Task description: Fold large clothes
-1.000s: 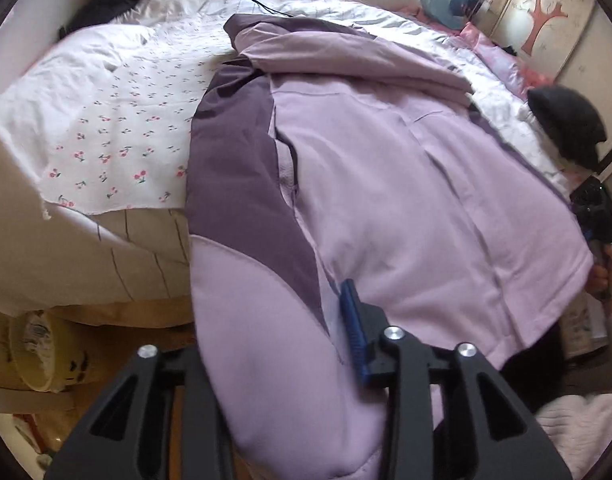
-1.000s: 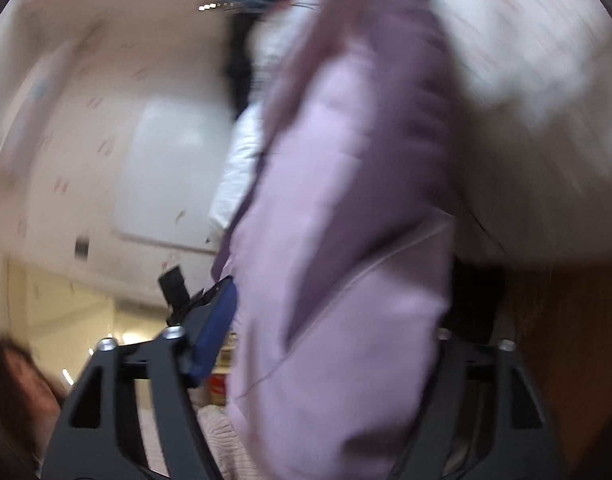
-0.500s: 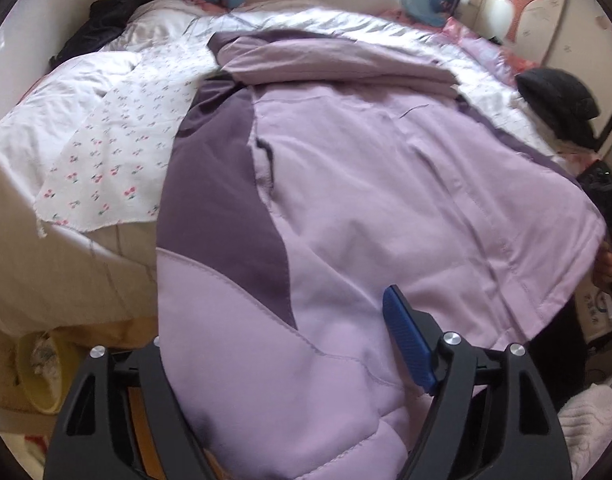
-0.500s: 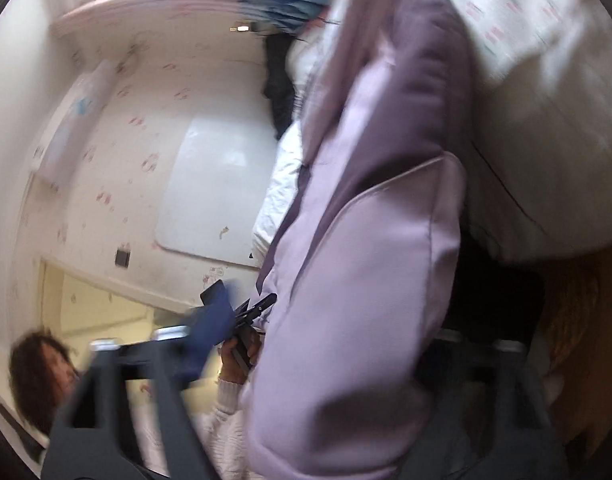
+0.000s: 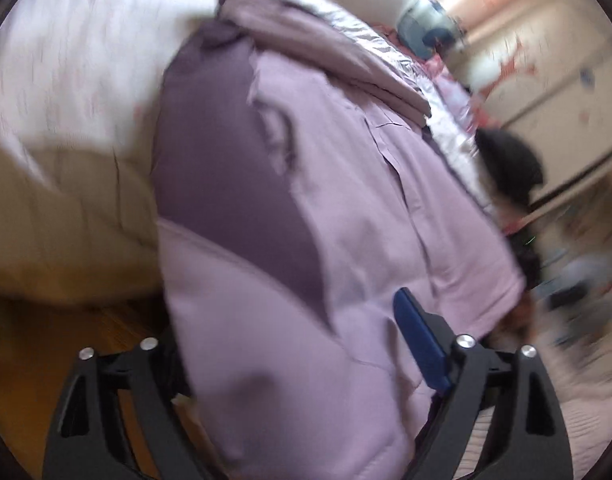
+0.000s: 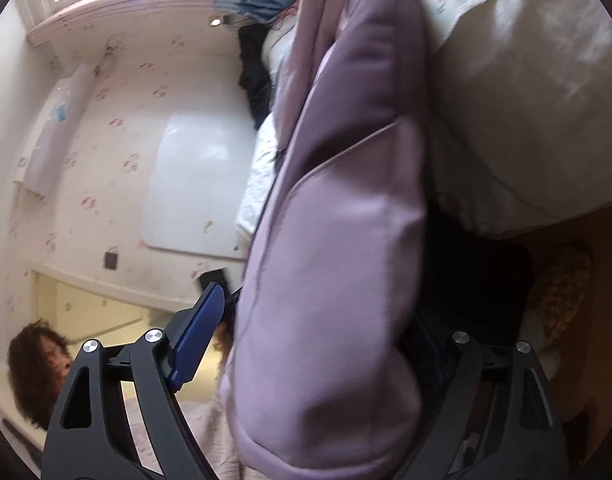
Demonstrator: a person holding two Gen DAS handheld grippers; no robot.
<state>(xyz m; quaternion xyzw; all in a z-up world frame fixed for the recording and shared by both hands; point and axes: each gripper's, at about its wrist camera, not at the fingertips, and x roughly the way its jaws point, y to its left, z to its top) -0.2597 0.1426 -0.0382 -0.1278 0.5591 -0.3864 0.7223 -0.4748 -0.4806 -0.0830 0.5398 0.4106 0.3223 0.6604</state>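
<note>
A large lilac padded coat with a dark purple side panel lies spread on the bed, its hem hanging over the near edge. My left gripper is at that hem with its jaws opening. The coat's edge sits between them, the blue pad rests clear on top, and the other finger is hidden behind the fabric. In the right wrist view the same coat hangs between the opening jaws of my right gripper. Its blue pad stands apart from the cloth.
The bed has a white flowered sheet and a cream mattress side. A black garment lies at the bed's right. Wooden floor shows below. A person's head is at the lower left of the right wrist view.
Both grippers' jaws have spread wide and let go of the coat's hem. The left wrist view has dipped and swung, now blurred. The right view has barely shifted.
</note>
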